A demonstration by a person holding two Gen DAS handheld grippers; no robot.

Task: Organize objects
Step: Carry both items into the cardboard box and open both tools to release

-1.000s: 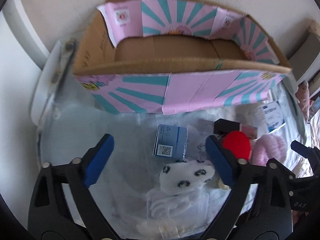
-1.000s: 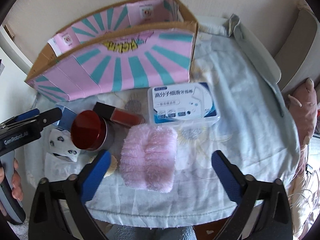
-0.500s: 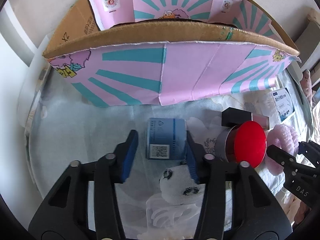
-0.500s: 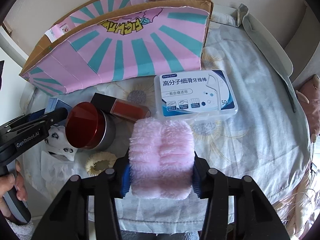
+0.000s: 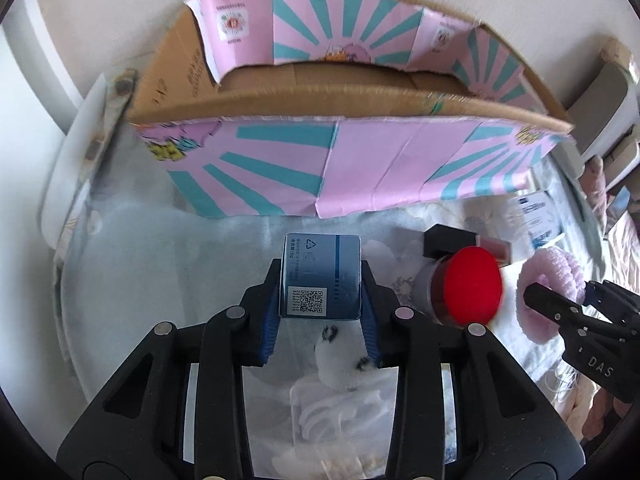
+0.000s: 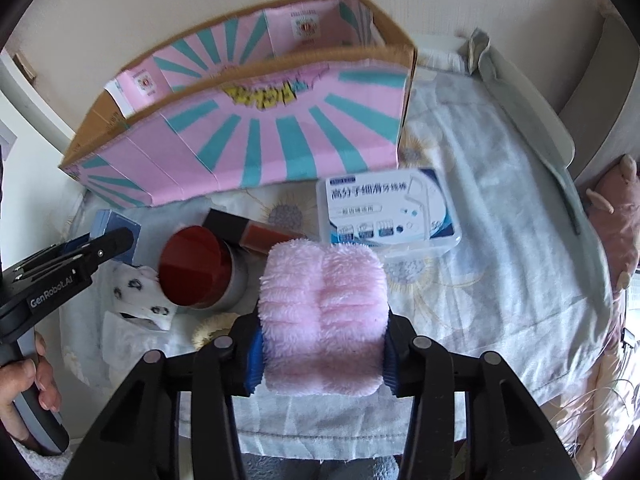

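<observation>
My left gripper [image 5: 320,308] is shut on a small blue box [image 5: 320,276] with a QR code and holds it above the cloth, in front of the pink and teal cardboard box [image 5: 344,168]. My right gripper [image 6: 322,354] is shut on a fluffy pink cloth [image 6: 324,312], lifted off the table; the cloth also shows in the left wrist view [image 5: 556,276]. The open cardboard box [image 6: 256,136] stands behind. The left gripper and blue box appear at the left of the right wrist view [image 6: 116,232].
On the pale floral cloth [image 6: 500,240] lie a tin with a red lid [image 6: 200,268], a dark lip-gloss tube [image 6: 252,232], a white floss-pick box [image 6: 384,208], a spotted white fabric [image 6: 140,296], a clear packet [image 5: 344,408] and a pale ring [image 6: 208,328].
Both grippers closed from wide open: the left onto the blue box, the right onto the pink cloth. Both have since lifted their objects slightly.
</observation>
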